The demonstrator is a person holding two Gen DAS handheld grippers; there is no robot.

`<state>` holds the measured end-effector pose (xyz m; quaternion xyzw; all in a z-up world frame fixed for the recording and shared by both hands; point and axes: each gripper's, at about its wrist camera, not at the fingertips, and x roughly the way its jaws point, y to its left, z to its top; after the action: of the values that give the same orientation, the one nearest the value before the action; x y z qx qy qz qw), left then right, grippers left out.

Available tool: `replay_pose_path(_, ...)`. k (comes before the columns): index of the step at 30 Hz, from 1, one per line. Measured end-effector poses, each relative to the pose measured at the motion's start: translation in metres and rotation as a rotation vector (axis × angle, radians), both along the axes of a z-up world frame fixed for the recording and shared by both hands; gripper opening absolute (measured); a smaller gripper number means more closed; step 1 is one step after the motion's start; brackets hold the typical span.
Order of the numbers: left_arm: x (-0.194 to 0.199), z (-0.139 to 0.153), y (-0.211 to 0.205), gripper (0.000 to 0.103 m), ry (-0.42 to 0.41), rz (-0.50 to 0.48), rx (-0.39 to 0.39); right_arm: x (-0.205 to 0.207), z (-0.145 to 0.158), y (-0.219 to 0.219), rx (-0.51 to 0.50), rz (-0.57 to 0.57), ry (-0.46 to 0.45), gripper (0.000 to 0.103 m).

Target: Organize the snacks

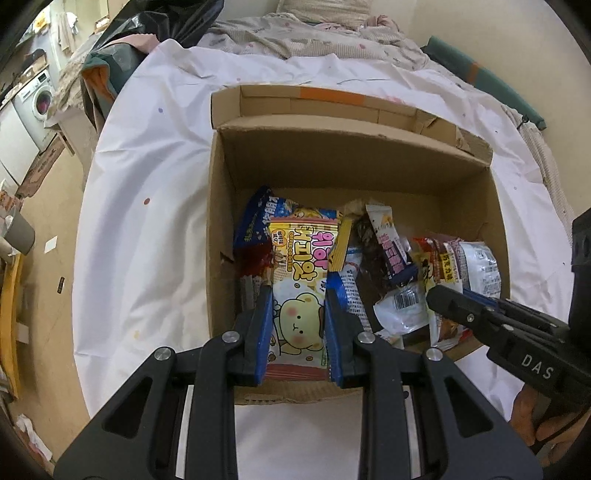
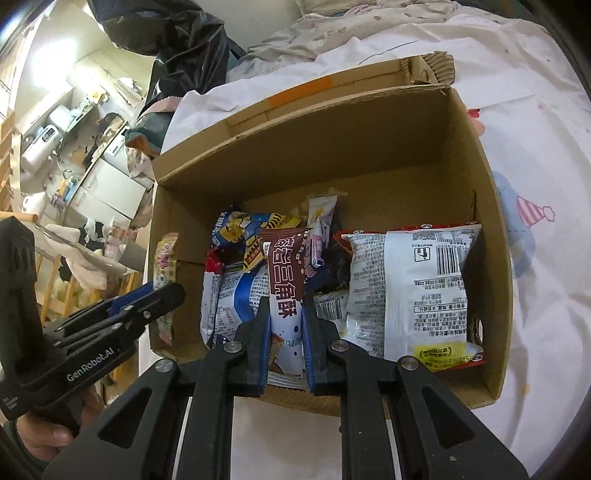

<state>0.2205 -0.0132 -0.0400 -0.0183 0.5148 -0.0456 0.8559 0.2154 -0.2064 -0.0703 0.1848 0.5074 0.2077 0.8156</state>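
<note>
An open cardboard box [image 1: 332,158] on a white cloth holds several snack packets. My left gripper [image 1: 298,299] is shut on a yellow and pink cookie packet with a bear [image 1: 299,254], held upright at the box's near left side. The right wrist view shows that packet edge-on [image 2: 164,266] in the left gripper [image 2: 168,295]. My right gripper [image 2: 286,306] is shut on a brown and white packet [image 2: 286,266], low inside the box [image 2: 332,155] among the others. Its black fingers [image 1: 443,299] enter the left wrist view from the right.
A big white packet with a barcode [image 2: 413,288] lies at the box's right side and a blue packet [image 2: 236,229] at the back left. Rumpled bedding [image 1: 295,33] and a black bag [image 1: 159,26] lie beyond the box. A washing machine [image 1: 40,99] stands far left.
</note>
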Motion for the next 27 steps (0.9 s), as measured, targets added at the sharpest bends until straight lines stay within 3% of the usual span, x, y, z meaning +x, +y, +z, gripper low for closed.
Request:
replay_pose_path(5,-0.004,0.000,-0.005,0.026,-0.010,-0.019,0.031,-0.003,0.003,-0.002,-0.042,-0.013,-0.021,0.020)
replay_pose_path(8,-0.005,0.000,-0.006,0.042,-0.011,-0.015,0.042,-0.005,0.008,-0.004,-0.050,-0.023,-0.045,0.020)
replay_pose_path(10,-0.007,0.003,-0.006,0.060,-0.019,-0.026,0.029,-0.007,0.015,-0.007,-0.037,-0.039,-0.070,0.020)
replay_pose_path(12,-0.009,0.007,-0.005,0.064,-0.027,-0.040,0.009,-0.008,0.021,-0.008,-0.019,-0.042,-0.088,0.021)
replay_pose_path(15,-0.014,0.016,0.000,0.065,-0.064,-0.022,-0.003,-0.010,0.030,-0.010,-0.015,-0.060,-0.116,0.050)
replay_pose_path(16,-0.016,0.018,0.002,0.065,-0.076,-0.015,-0.004,-0.011,0.032,-0.012,-0.002,-0.067,-0.121,0.067)
replay_pose_path(17,-0.017,0.019,0.004,0.065,-0.084,-0.007,-0.002,-0.012,0.035,-0.013,0.004,-0.079,-0.130,0.073)
replay_pose_path(21,-0.024,0.028,0.010,0.064,-0.138,0.033,0.030,-0.016,0.046,-0.013,-0.018,-0.088,-0.149,0.078)
replay_pose_path(23,-0.030,0.037,0.014,0.064,-0.180,0.051,0.037,-0.024,0.055,-0.016,-0.023,-0.105,-0.178,0.089)
replay_pose_path(25,-0.037,0.045,0.017,0.066,-0.223,0.057,0.033,-0.033,0.065,-0.018,-0.041,-0.120,-0.217,0.094)
replay_pose_path(26,-0.040,0.049,0.018,0.069,-0.241,0.060,0.036,-0.040,0.071,-0.019,-0.053,-0.127,-0.241,0.096)
replay_pose_path(27,-0.045,0.054,0.019,0.079,-0.264,0.067,0.041,-0.045,0.074,-0.019,-0.062,-0.129,-0.251,0.097)
